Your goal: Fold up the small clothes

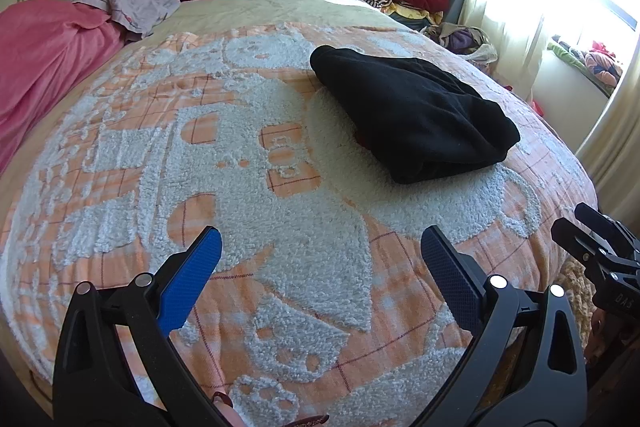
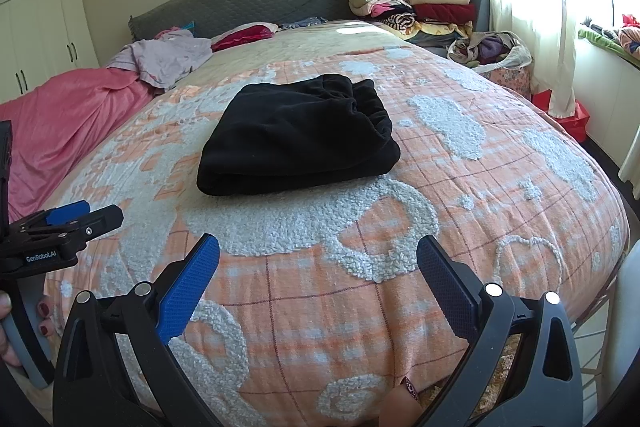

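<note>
A black fleece garment (image 1: pixel 412 115) lies folded into a thick rectangle on the orange-and-white blanket (image 1: pixel 256 163); it also shows in the right wrist view (image 2: pixel 298 137), in the middle of the bed. My left gripper (image 1: pixel 320 247) is open and empty, held over the blanket short of the garment and to its left. My right gripper (image 2: pixel 318 255) is open and empty, in front of the garment's near edge. Each gripper shows at the edge of the other's view: the right one (image 1: pixel 576 227) and the left one (image 2: pixel 86 215).
A pink sheet (image 2: pixel 68 123) and a lilac garment (image 2: pixel 168 57) lie at the bed's far left. Stacks of folded clothes (image 2: pixel 416 1) stand at the head, right of the grey headboard (image 2: pixel 248 1). A bag of clothes (image 2: pixel 492 53) sits on the floor by the curtain.
</note>
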`<state>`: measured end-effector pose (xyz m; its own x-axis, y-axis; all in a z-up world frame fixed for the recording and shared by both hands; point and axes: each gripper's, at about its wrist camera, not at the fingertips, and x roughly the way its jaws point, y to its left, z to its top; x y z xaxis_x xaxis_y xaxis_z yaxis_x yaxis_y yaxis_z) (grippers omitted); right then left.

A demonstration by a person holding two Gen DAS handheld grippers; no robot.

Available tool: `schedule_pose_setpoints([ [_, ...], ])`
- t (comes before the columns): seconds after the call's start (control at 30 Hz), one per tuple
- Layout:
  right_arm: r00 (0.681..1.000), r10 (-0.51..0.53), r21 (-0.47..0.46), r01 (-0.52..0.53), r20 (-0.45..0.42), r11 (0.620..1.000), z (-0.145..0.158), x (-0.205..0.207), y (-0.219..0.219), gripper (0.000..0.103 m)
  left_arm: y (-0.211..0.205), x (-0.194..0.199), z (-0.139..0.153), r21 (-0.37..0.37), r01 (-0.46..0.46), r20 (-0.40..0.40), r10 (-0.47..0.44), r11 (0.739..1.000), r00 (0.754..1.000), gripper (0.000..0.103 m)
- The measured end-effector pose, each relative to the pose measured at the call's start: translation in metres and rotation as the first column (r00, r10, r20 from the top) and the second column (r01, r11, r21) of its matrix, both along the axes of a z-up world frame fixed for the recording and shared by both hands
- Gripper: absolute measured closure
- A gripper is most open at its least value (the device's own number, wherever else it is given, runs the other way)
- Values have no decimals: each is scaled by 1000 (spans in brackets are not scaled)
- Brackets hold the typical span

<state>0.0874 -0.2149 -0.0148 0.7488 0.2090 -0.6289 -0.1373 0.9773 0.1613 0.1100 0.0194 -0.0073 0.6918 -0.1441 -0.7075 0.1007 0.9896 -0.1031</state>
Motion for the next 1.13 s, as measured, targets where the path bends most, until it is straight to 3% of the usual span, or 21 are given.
schedule_pose_setpoints([
  [0.53, 999, -32, 7, 32, -8, 999, -3, 3, -10, 5, -1, -1, 2, -13, 20, 21, -20, 1000, 1000, 10],
  [0.77, 980, -199, 23, 199, -9, 980, 0, 0, -58, 5, 21, 9, 5, -25, -50, -3, 50, 998, 999, 9],
  [0.87, 937, -350, 39, 350, -16, 936, 1, -6, -118, 5, 56, 23, 12, -22, -113, -31, 112, 993, 993, 9],
  [0.97, 861, -508, 22, 509, -20, 861, -3, -15, -186, 5, 122, 40, 25, 16, -259, -43, 260, 966, 965, 9],
  [1.07, 737, -675, -38, 674, -36, 738, -14, -27, -271, 5, 209, 56, 33, 28, -418, -71, 419, 908, 905, 9],
  [1.13, 621, -780, -97, 774, -75, 626, -31, -36, -337, 5, 268, 63, 35, 39, -517, -78, 518, 855, 852, 10],
])
